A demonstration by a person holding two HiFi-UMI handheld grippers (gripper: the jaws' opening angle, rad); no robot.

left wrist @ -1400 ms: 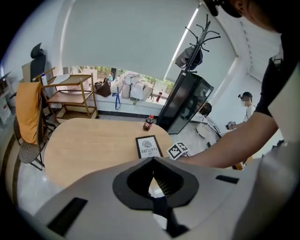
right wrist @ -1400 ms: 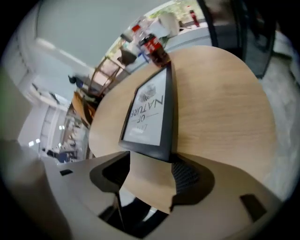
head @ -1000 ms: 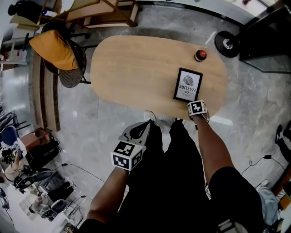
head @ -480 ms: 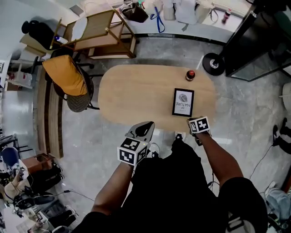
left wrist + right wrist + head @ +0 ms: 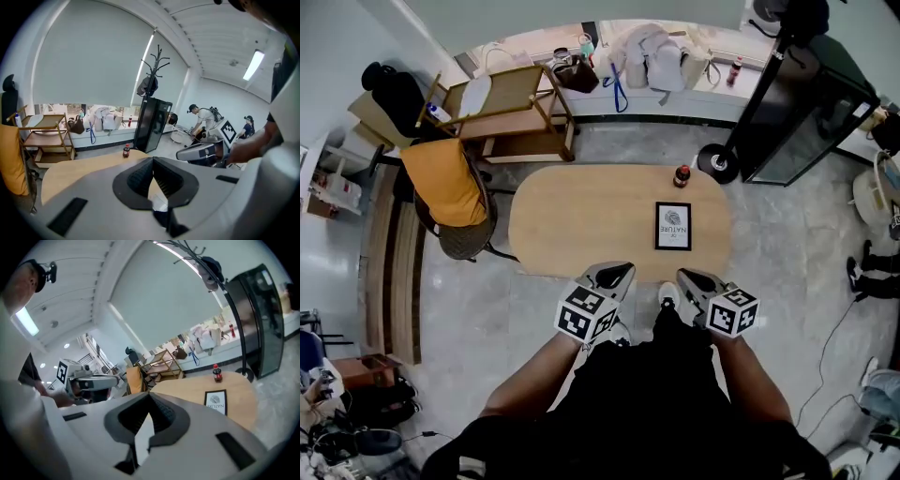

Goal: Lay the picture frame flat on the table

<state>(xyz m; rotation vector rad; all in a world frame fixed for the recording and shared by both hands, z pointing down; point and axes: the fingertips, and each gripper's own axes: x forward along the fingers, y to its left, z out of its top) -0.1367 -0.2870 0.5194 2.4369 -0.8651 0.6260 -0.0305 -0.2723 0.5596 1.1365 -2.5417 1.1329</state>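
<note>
Hovering short of the surface [image 5: 581, 220] with left gripper [image 5: 614, 274] and right gripper [image 5: 692, 280], fingers of both closed on nothing. Leaving picture frame [image 5: 673, 226] flat near the right end, bottle [image 5: 682, 175] beyond. Could knock bottle onto frame if reaching in carelessly.

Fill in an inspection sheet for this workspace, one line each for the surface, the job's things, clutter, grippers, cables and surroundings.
Surface: oval wooden table, mostly bare.
Job's things: picture frame lies flat, face up, on the table's right part.
Clutter: one upright bottle with a red cap at the far edge, apart from the frame.
Grippers: left gripper and right gripper are both shut and empty, held off the table's near edge.
Cables: a thin cable runs over the floor at the right.
Surroundings: chair with an orange cover, wooden trolley, black cabinet, bags on the sill.
</note>
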